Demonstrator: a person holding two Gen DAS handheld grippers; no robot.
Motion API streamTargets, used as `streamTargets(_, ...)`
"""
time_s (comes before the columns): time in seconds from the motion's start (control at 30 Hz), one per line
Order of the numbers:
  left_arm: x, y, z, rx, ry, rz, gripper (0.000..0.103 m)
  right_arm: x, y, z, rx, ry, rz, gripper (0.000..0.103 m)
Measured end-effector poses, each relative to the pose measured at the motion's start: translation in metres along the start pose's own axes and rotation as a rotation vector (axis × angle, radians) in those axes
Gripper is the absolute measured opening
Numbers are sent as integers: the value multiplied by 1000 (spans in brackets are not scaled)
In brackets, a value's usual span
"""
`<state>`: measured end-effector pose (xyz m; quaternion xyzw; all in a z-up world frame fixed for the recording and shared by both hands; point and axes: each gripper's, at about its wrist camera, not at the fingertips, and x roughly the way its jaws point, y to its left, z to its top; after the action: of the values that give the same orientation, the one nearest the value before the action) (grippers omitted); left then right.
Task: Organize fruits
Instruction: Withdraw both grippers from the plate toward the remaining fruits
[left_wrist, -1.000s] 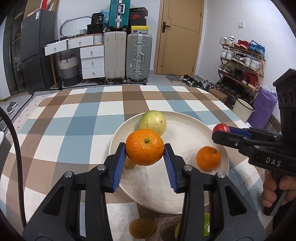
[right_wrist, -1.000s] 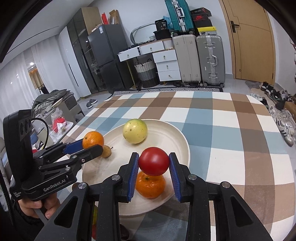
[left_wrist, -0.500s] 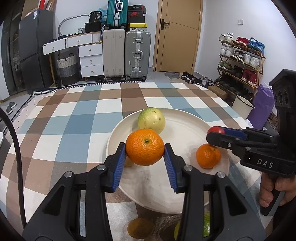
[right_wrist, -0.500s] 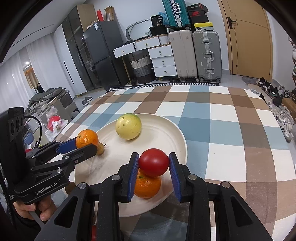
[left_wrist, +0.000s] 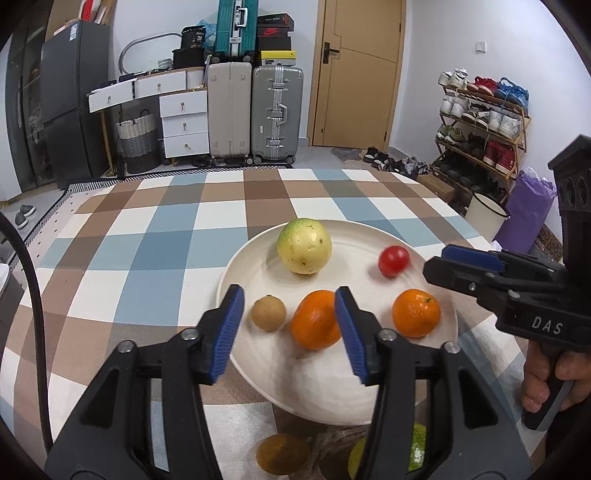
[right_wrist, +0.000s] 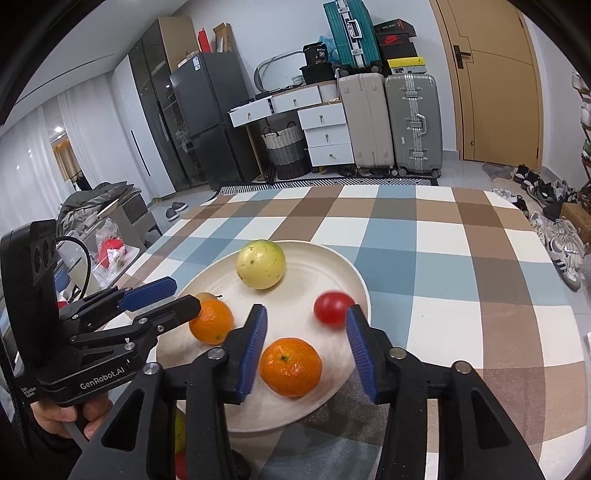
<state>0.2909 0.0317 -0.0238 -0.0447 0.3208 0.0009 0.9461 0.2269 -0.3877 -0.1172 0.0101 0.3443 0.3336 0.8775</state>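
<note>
A cream plate (left_wrist: 354, 391) (right_wrist: 343, 266) on the checked tablecloth holds a yellow-green guava (left_wrist: 304, 246) (right_wrist: 260, 263), a red tomato (left_wrist: 393, 260) (right_wrist: 331, 309), two oranges (left_wrist: 316, 325) (left_wrist: 416, 313) (right_wrist: 211, 321) (right_wrist: 290, 366) and a small brown fruit (left_wrist: 269, 312). My left gripper (left_wrist: 290, 334) is open and empty, just above the left orange. My right gripper (right_wrist: 306, 349) is open and empty, above the right orange, with the tomato by its right finger.
A brown round fruit (left_wrist: 283, 453) and a green fruit (left_wrist: 415, 448) lie on the cloth in front of the plate, partly hidden by my left gripper. Suitcases, drawers and a shoe rack stand beyond the table.
Both grippers opened. The left one let go of its orange and the right one let go of the tomato; both fruits now lie on the plate.
</note>
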Motion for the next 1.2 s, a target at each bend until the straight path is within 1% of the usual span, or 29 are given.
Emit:
streamTargets(0.03,-1,2,0,-8,-7,0,59,-1,0,0,-2,-2,-4,50)
streamTargets(0.1,-5,5,-1,-16,-17,1,65,-2,1,-1,-7,-1,-12,52)
streamTargets(0.17,-9,7,-3,-20,-22,5,71,-4,1,-2,-11,-1,-18,59)
streamTargets(0.23,-13,9,-4,-21,-31,7,80,-7,1,-4,-12,-9,-22,72)
streamTargets(0.27,-15,9,-4,-21,-38,8,81,-9,1,-5,-12,-14,-22,75)
streamTargets(0.33,-18,11,-5,-20,-44,11,82,-11,2,-5,-15,-20,-21,85)
streamTargets(0.47,-24,12,-8,-26,-45,19,85,-16,3,-8,-20,-34,-18,93)
streamTargets(0.53,-27,12,-10,-29,-43,28,87,-18,4,-10,-24,-34,-22,99)
streamTargets(0.6,-29,12,-11,-28,-43,23,89,-19,5,-11,-32,-38,-36,101)
streamTargets(0.67,-33,11,-12,-27,-50,24,94,-19,6,-12,-37,-34,-38,101)
streamTargets(0.7,-35,10,-13,-25,-56,26,100,-21,6,-13,-37,-32,-41,102)
streamTargets(0.73,-39,10,-14,-23,-65,27,102,-21,6,-14,-36,-31,-42,102)
streamTargets(0.87,-53,8,-18,-24,-83,28,102,-27,3,-18,-20,-24,-49,102)
streamTargets(1.2,-85,1,-31,-20,-85,19,102,-51,5,-31,-15,-11,-63,102)
